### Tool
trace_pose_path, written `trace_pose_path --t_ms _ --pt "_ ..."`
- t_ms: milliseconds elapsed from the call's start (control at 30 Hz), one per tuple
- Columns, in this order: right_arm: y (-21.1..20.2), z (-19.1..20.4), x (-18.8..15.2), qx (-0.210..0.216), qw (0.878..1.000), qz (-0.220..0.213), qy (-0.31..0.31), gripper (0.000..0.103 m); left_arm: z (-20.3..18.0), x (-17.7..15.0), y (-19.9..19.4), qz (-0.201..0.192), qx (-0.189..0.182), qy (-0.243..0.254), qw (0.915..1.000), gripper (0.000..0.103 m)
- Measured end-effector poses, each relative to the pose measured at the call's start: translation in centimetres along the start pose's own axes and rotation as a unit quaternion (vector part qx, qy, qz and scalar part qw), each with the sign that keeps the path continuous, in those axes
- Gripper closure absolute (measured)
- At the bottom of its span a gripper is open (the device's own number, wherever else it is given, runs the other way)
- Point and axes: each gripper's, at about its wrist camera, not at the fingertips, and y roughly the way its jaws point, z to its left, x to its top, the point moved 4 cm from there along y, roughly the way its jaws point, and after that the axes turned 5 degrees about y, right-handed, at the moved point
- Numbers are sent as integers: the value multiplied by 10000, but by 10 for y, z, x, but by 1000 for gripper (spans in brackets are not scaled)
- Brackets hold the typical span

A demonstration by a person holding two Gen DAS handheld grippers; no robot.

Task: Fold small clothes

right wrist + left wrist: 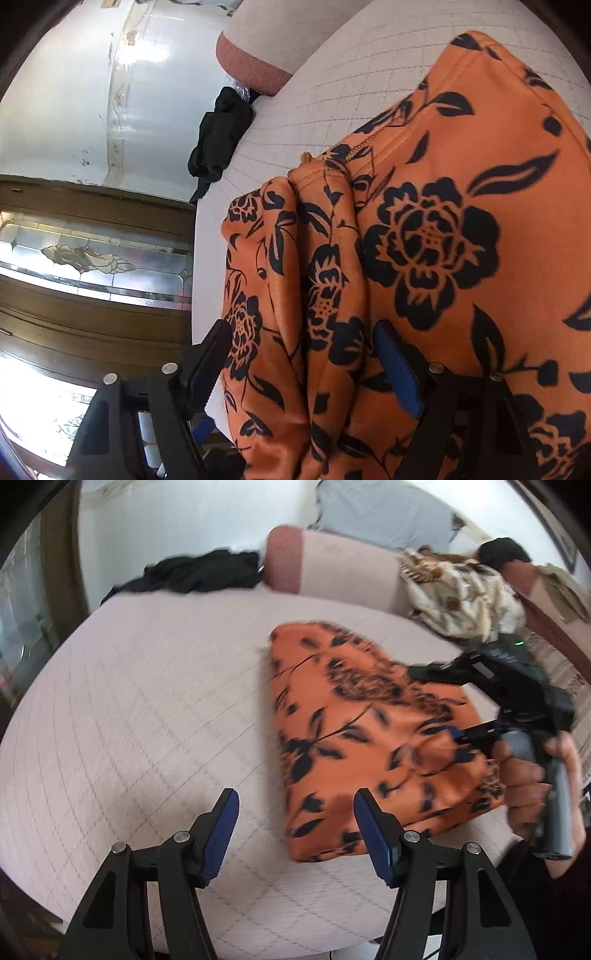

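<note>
Left wrist view: the left gripper (295, 805) hangs released over the quilted bed cover (147, 709); beyond it the orange floral garment (369, 738) lies folded (fold seemingly complete), the right gripper (301, 354) parted beside it, unclamped. Farther back, a black garment (199, 570) and patterned cloth (461, 594) await folding.

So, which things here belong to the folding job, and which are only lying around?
Belong to the job:
- orange floral garment
- left gripper, open
- right gripper, open

Lying about:
- black cloth
- cream patterned cloth
- pink bolster
</note>
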Motion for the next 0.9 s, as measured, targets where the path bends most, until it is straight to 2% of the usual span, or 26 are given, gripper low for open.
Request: trace_pose_path --t_ms 100,133,167,200,267,433,567,633,667,733,800,900 --pt "10 11 -8 103 9997 159 -166 31 -3 -5 12 242 31 67 9997 37" --pt "16 17 -11 44 9994 212 -286 44 -6 -6 14 263 24 102 9996 37" --pt "21 21 -14 -112 9985 241 -477 64 -12 -5 14 274 -8 178 9995 37" --pt "26 25 -18 -392 9960 229 -767 72 -15 -5 14 284 -15 227 9993 37" --pt "30 30 -22 -612 9927 136 -1033 79 -25 -2 12 292 -11 373 9989 37" --pt "-1 45 -18 -215 9920 -346 -1195 86 -48 15 -3 122 -238 507 9984 37" --pt "-50 47 -13 -145 9846 -971 -1446 97 -77 31 -9 -15 -506 593 9970 35" --pt "-74 37 -9 -129 9822 -1242 -1402 100 -100 35 -4 54 -730 778 9943 35" --pt "-84 28 -6 -71 9831 -1262 -1327 100 -106 36 1 72 -684 883 9937 35" --pt "-94 8 -1 15 9892 -1024 -1051 97 -113 34 4 41 -509 986 9938 35" --pt "-100 -16 4 174 9943 -851 -627 96 -108 30 3 80 -638 852 9943 35" --pt "-89 -11 4 503 9954 -612 -533 94 -86 26 -6 -34 -490 706 9963 35"
